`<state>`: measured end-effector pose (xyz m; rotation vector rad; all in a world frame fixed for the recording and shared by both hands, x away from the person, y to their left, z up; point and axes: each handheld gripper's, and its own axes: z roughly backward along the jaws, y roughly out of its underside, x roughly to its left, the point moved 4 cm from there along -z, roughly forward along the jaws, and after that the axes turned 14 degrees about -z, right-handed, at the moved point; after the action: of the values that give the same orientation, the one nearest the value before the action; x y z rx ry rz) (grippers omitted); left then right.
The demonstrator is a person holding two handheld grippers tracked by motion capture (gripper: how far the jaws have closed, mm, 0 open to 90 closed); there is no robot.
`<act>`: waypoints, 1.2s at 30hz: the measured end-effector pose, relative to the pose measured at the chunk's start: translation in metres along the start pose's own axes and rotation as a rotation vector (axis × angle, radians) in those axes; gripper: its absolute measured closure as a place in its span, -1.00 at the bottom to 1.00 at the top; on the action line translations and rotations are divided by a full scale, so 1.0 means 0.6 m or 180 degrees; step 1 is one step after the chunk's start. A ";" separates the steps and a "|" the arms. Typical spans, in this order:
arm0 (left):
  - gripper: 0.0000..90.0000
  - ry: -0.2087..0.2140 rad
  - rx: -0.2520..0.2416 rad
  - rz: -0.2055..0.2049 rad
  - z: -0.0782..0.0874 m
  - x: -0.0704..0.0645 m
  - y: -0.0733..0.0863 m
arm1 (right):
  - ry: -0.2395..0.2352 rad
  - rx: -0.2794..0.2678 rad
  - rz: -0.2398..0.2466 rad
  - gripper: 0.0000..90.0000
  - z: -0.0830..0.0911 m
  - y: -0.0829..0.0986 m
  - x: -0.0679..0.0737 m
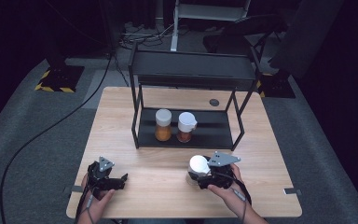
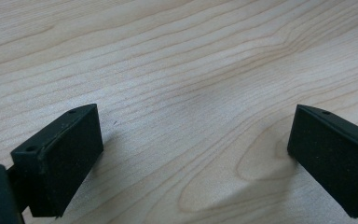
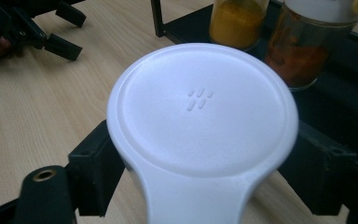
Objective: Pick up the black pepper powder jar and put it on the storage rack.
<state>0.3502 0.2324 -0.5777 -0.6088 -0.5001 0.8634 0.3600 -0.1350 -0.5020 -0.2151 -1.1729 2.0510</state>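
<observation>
A jar with a wide white lid sits between my right gripper's jaws, which press its sides just under the lid. In the high view this white-lidded jar is at the table's front right, with my right gripper shut on it. My left gripper rests low over the front left of the table. Its jaws stand wide apart over bare wood in the left gripper view, where the left gripper holds nothing. The left gripper also appears far off at the top left of the right gripper view.
A black two-tier rack stands at the middle back of the wooden table. On its lower shelf are a jar of yellow-orange powder and a jar of red-brown powder, both white-lidded. A cable runs across the floor at left.
</observation>
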 end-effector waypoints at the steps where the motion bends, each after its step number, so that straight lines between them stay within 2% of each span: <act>1: -0.94 0.0000 0.0000 0.0000 0.000 0.000 0.000 | -0.0003 0.0009 0.0014 -0.47 -0.002 0.000 0.001; 5: -0.94 -0.0001 0.0000 0.0002 0.000 0.000 0.000 | -0.0006 0.0032 0.0074 -0.34 -0.006 0.001 0.003; 20: -0.94 0.0000 0.0000 0.0002 0.000 0.000 0.000 | 0.0007 0.0086 0.0134 -0.32 -0.004 -0.003 0.009; 36: -0.94 0.0000 0.0001 0.0002 0.000 0.000 0.000 | 0.0042 0.0015 0.0160 -0.32 0.024 -0.043 0.007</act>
<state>0.3501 0.2324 -0.5777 -0.6089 -0.4999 0.8640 0.3638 -0.1342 -0.4724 -0.2579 -1.1653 2.0925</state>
